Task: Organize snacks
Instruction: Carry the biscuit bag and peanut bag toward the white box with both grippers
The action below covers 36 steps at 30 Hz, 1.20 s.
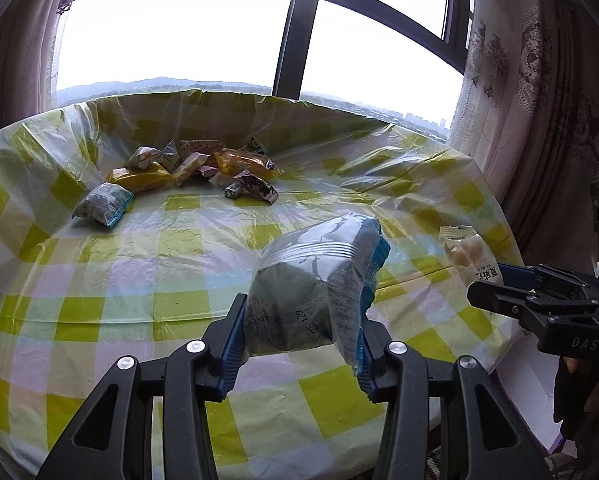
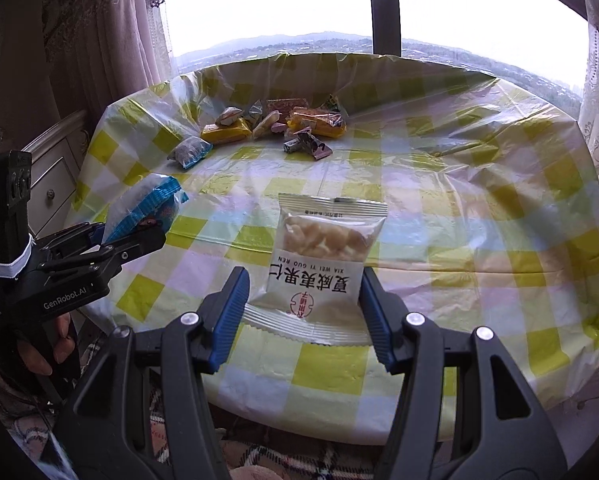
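Two packets are gripped above the checked desk [image 2: 479, 216]; the left hand-held gripper [image 1: 299, 344] is clamped on a grey-and-blue snack packet [image 1: 315, 280], its blue pads pressing both sides, the packet lifted clear of the cloth; the right hand-held gripper [image 2: 303, 312] holds a white nut packet [image 2: 323, 248] by its lower end between its pads; in the right wrist view the left hand-held gripper sits at nine o'clock; a pile of snacks [image 1: 203, 166] lies at eleven o'clock in the left wrist view, near the window [image 1: 179, 32]; another grey-and-blue packet [image 1: 103, 203] rests just beside that pile.
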Tool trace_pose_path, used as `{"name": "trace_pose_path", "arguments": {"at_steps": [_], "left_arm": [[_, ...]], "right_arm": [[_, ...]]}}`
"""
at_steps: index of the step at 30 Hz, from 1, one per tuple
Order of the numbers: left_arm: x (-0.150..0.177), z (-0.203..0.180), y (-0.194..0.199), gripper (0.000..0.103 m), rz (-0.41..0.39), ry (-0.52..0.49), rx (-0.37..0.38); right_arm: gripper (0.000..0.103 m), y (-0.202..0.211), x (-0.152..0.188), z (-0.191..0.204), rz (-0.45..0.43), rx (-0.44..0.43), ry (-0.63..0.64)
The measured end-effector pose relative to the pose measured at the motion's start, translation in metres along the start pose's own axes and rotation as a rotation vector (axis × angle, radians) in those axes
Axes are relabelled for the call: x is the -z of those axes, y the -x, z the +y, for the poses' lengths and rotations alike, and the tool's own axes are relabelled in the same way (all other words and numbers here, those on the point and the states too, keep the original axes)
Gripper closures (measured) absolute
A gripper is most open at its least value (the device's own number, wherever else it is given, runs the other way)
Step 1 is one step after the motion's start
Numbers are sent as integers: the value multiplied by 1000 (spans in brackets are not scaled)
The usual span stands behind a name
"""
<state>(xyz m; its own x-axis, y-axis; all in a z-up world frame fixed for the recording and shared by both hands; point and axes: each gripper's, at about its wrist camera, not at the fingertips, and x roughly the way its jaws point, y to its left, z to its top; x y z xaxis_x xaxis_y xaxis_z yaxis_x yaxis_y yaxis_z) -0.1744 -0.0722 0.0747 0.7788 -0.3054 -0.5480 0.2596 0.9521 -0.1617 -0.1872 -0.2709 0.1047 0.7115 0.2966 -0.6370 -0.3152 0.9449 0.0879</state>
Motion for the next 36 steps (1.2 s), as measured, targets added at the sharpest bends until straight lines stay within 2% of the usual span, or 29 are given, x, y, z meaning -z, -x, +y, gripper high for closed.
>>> {"name": "trace_pose_path", "arguments": {"at_steps": [6,8,11,13,17,18,21,23,25,27,29,31,32,33,34,36], "left_arm": [[-5,-39,0,56,-3,-92,70],[-7,-52,-2,74,7,-114,113],[-7,-72,-13,74,58,-135,161],[-2,-79,-30,74,106,-152,168],[10,-56,-54,72,185,-36,208],[12,-49,-55,71,189,-18,198],[10,-32,-47,47,177,46,178],[8,-26,-34,14,157,42,150],[11,-29,-28,10,171,-17,96],[20,-31,-32,10,230,-63,64],[34,-38,-45,10,328,-105,74],[47,-51,-57,12,352,-202,19],[51,-55,-59,25,338,-240,-1],[51,-55,-60,32,323,-243,6],[48,-55,-59,52,314,-223,45],[39,-61,-56,53,278,-243,33]], "right_arm": [[43,24,20,-33,-5,71,-45],[43,31,27,-43,-2,90,-60],[43,42,38,-59,2,115,-86],[43,43,45,-70,17,122,-119],[43,45,59,-83,28,115,-173],[43,46,62,-86,27,111,-182],[43,43,64,-90,37,113,-194],[43,42,63,-90,38,112,-197],[43,44,63,-89,31,114,-188],[43,47,63,-86,24,121,-175],[43,48,65,-85,26,122,-177],[43,48,68,-86,34,127,-183],[43,50,69,-86,36,132,-187],[43,51,71,-87,37,136,-190],[43,54,72,-89,37,142,-190],[43,60,75,-92,34,162,-184]]}}
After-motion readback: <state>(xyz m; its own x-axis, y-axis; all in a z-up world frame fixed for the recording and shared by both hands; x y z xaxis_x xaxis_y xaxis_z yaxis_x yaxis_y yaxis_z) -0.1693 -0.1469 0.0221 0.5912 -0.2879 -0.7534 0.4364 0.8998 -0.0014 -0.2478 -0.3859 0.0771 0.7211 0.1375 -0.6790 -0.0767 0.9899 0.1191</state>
